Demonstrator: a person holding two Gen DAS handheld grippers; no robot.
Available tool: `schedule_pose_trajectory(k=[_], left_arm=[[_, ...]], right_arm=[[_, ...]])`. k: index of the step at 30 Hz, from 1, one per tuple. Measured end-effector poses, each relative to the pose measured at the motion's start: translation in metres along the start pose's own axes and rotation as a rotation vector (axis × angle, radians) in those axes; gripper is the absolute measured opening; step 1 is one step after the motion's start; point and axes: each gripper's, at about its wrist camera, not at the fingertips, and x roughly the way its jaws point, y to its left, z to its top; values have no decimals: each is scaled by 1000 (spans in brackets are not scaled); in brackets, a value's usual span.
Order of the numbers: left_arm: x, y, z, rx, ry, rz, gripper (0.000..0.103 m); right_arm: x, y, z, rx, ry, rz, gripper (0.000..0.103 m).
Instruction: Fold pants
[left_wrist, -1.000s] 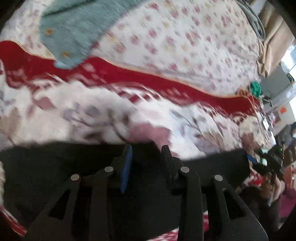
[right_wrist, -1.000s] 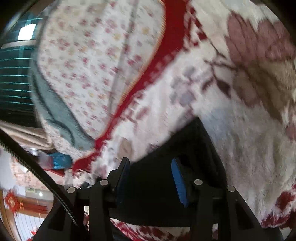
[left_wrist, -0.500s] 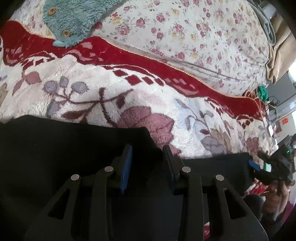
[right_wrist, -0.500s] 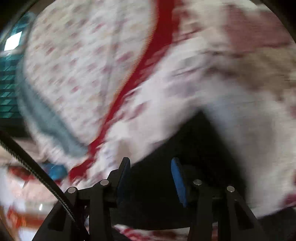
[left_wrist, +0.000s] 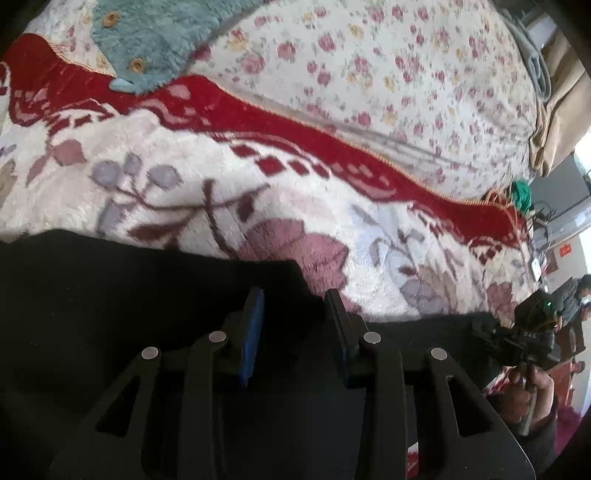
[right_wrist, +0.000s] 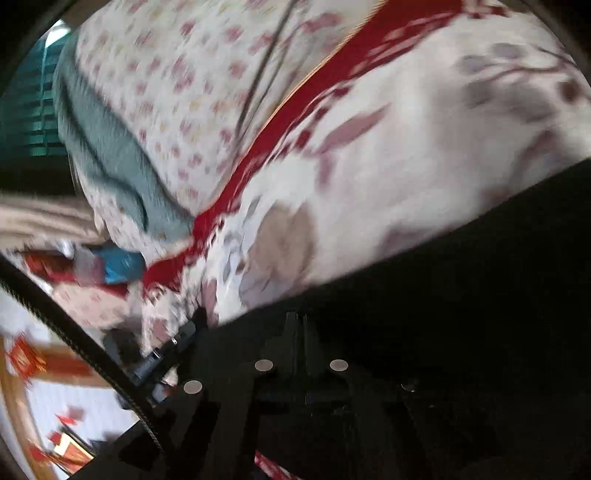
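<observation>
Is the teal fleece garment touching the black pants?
Apart. The left wrist view shows the teal fleece garment far from the black pants, with blanket between.

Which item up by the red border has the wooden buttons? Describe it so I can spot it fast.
Start at the plush white blanket's red border, then follow it to the upper left. The fuzzy teal garment lies across that border onto the rose-print quilt; it alone has round wooden buttons.

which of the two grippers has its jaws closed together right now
The right gripper: its jaws meet over the black pants. The left gripper shows a clear gap between its blue pads.
</observation>
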Motion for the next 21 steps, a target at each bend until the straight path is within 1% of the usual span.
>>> schedule_pose_trajectory(k=[1,2,3,4,5,6,7,8,9,10,11,12,13,14,15,16,17,18,19,20,21], left_arm=[[-13,7,2,-39,-55,11,34],[-27,18,4,-83,-110,-10,34],[-42,31,5,-133,-158,-54,34],[-62,52,5,-215,-213,-109,34],[-73,65,3,-256,-239,-122,34],[-87,82,0,-296,-260,-119,34],[-100,102,-4,-332,-267,-96,35],[-105,114,-8,-355,-265,-82,35],[-110,131,-14,-391,-252,-67,35],[-112,145,-20,-422,-234,-54,35],[-110,159,-28,-457,-212,-37,35],[-106,170,-37,-480,-189,-21,35],[-99,177,-43,-487,-166,-5,34],[-94,180,-46,-476,-165,-13,34],[-92,178,-48,-444,-181,-11,34],[-91,172,-48,-399,-188,18,34],[-90,168,-47,-384,-186,38,34],[-90,164,-45,-376,-181,60,34],[-89,162,-42,-367,-173,82,34],[-87,161,-39,-358,-162,106,34],[-86,162,-36,-357,-154,121,34]], right_arm=[[-8,-3,4,11,-21,-41,0],[-21,-8,8,28,-76,-134,0],[-30,-13,11,58,-108,-152,1],[-38,-18,14,91,-123,-161,1],[-43,-19,15,96,-121,-171,1],[-46,-14,14,74,-116,-186,4],[-49,-7,11,47,-119,-201,9],[-49,3,7,16,-123,-204,12],[-50,16,1,-18,-117,-174,14],[-47,27,-7,-68,-87,-110,14],[-44,37,-18,-117,-39,-58,14],[-34,49,-29,-170,34,-20,15],[-28,51,-39,-201,85,-17,15],[-19,55,-48,-236,146,-35,15],[-8,55,-57,-264,210,-71,14],[-3,51,-60,-269,236,-116,14],[-3,42,-59,-254,237,-182,14],[-9,26,-52,-199,221,-195,10],[-16,16,-46,-150,209,-172,8],[-26,5,-40,-111,188,-171,8],[-42,-6,-32,-87,141,-204,8]])
